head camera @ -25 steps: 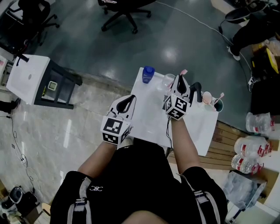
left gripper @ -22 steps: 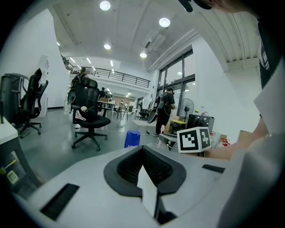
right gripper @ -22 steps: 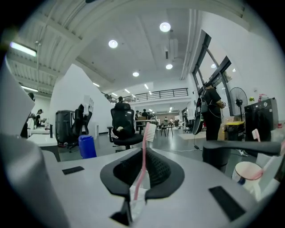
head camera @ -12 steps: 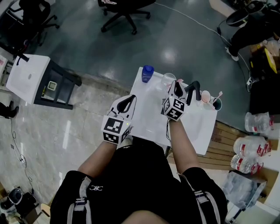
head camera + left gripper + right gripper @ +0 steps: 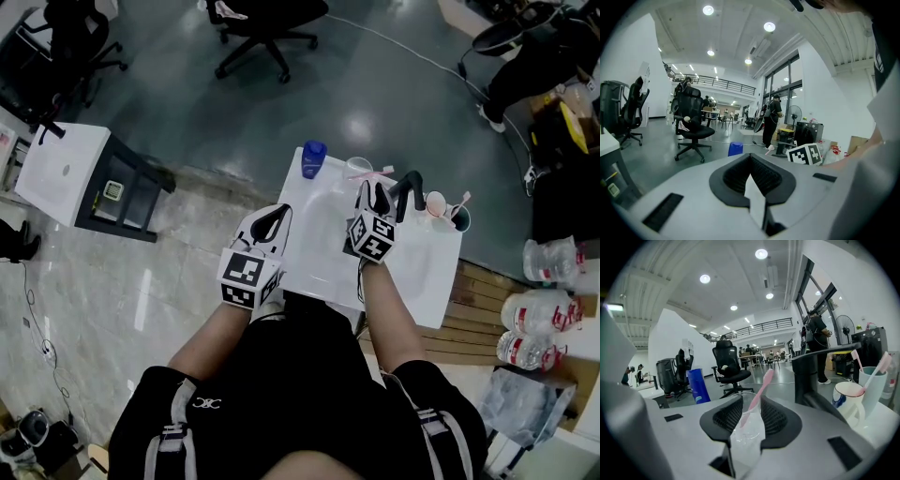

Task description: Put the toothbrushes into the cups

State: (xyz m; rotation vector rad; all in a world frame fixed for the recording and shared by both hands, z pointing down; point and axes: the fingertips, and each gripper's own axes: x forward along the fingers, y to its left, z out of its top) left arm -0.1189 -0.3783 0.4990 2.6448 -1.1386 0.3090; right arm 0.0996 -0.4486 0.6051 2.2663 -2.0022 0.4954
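Pink toothbrush leaning in clear cup nr far edge of worktop, just ahead of R gripper; jaws just opened, apart, gripping nothing. L gripper at worktop's left edge, jaws together, empty. More brushes in teal cup beside white mug, far-right corner; blue cup far-left.
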